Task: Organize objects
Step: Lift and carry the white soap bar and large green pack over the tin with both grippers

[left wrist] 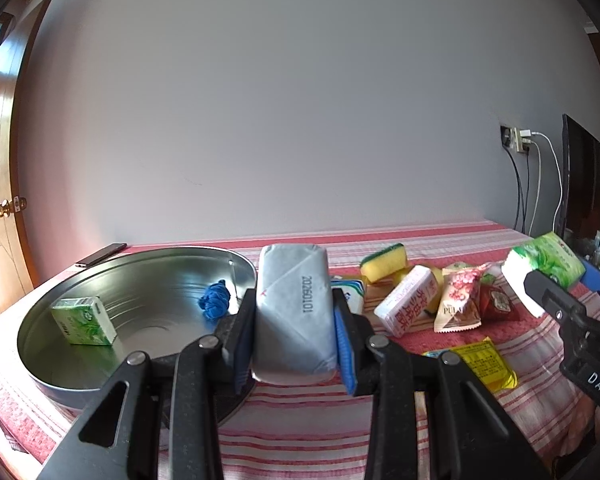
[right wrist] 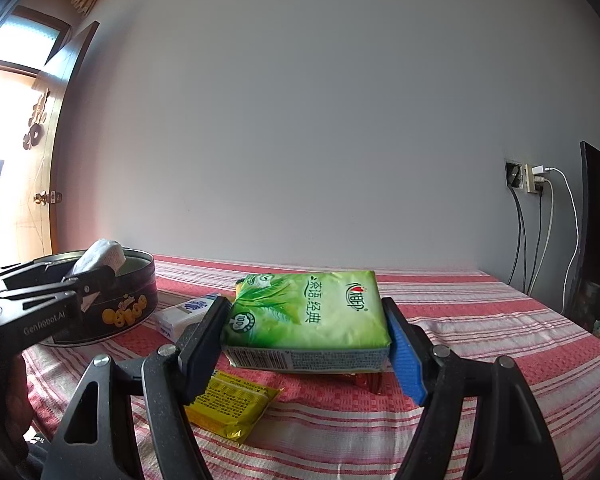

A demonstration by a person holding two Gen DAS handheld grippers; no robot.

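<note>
My left gripper (left wrist: 294, 332) is shut on a grey-white wrapped tissue pack (left wrist: 294, 312), held above the right rim of a round metal tin (left wrist: 140, 308). Inside the tin lie a small green tissue pack (left wrist: 85, 320) and a blue knotted cloth (left wrist: 215, 300). My right gripper (right wrist: 308, 340) is shut on a large green tissue pack (right wrist: 312, 312), held above the striped table; it also shows in the left wrist view (left wrist: 544, 268). The tin (right wrist: 120, 304) and the left gripper (right wrist: 84, 280) appear at the left of the right wrist view.
On the red-striped cloth (left wrist: 340, 420) lie a yellow-green sponge (left wrist: 384, 266), a white-pink snack pack (left wrist: 408, 306), a floral snack bag (left wrist: 458, 300), a red sachet (left wrist: 498, 302), a yellow packet (right wrist: 230, 402) and a white-blue tissue pack (right wrist: 184, 314). A phone (left wrist: 102, 259) lies behind the tin. Cables hang from a wall socket (right wrist: 534, 180).
</note>
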